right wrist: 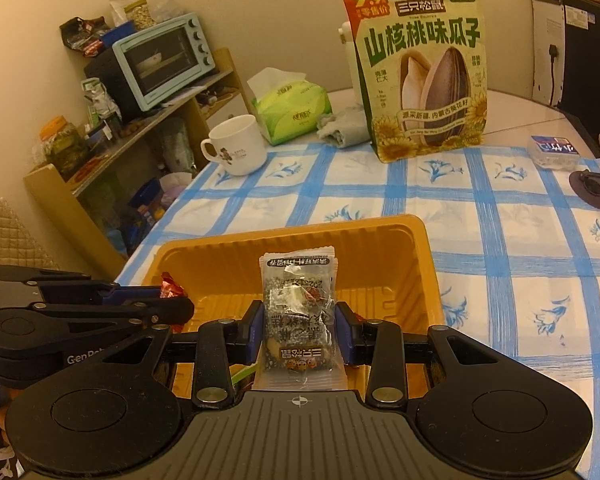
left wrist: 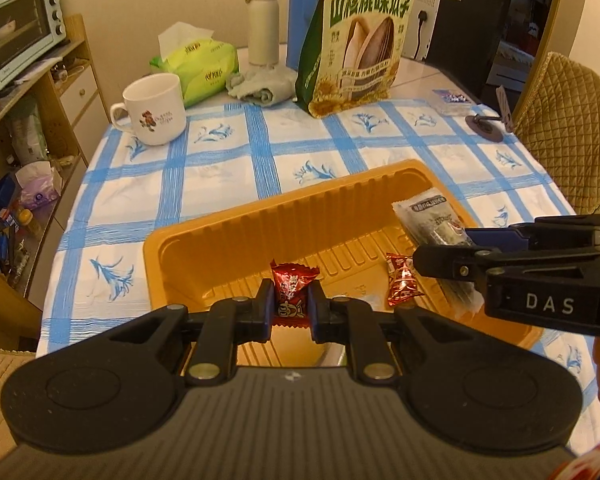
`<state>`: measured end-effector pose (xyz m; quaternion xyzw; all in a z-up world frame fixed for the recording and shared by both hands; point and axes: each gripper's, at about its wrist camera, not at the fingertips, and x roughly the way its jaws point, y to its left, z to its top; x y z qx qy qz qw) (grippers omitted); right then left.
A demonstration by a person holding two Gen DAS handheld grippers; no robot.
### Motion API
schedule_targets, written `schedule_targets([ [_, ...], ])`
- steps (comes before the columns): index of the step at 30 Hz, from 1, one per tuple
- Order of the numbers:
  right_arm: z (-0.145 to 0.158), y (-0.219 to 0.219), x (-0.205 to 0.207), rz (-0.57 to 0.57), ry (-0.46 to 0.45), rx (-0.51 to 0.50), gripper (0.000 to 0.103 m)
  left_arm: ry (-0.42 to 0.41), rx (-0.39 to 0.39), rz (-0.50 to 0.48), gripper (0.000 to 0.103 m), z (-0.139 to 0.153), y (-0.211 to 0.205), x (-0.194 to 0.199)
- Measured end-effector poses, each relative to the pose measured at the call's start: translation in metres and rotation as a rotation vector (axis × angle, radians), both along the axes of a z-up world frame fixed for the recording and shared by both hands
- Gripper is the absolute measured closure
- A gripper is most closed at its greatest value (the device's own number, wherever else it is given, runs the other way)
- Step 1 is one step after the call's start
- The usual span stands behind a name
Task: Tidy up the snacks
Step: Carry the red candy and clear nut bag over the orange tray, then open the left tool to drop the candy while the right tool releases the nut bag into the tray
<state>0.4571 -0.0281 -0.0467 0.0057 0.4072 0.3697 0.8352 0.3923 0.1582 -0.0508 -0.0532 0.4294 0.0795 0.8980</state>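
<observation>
An orange plastic tray (left wrist: 228,236) (right wrist: 416,264) sits on the blue-checked tablecloth. My left gripper (left wrist: 292,300) is shut on a red wrapped candy (left wrist: 292,284) and hangs over the tray's near side. A second red candy (left wrist: 402,284) lies on the tray floor to its right. My right gripper (right wrist: 300,328) is shut on a clear packet of mixed nuts (right wrist: 298,300) above the tray; in the left wrist view that packet (left wrist: 432,220) and gripper (left wrist: 452,256) come in from the right. In the right wrist view the left gripper (right wrist: 180,298) shows at the left with its candy (right wrist: 171,286).
A large bag of sunflower seeds (left wrist: 356,36) (right wrist: 424,76) stands at the back, with a white mug (left wrist: 154,108), green tissue pack (left wrist: 196,64), grey cloth (left wrist: 260,84) and white flask (left wrist: 263,24). A small box (right wrist: 554,152) and a black stand (right wrist: 594,188) lie far right. Shelves with a toaster oven (right wrist: 164,60) line the left.
</observation>
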Motion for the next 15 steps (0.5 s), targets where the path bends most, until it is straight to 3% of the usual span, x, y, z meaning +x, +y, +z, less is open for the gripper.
schedule_targets([
  [15, -0.011, 0.006, 0.012, -0.015, 0.015, -0.005, 0.065, 0.032, -0.009, -0.011, 0.086, -0.02, 0.004, 0.022],
])
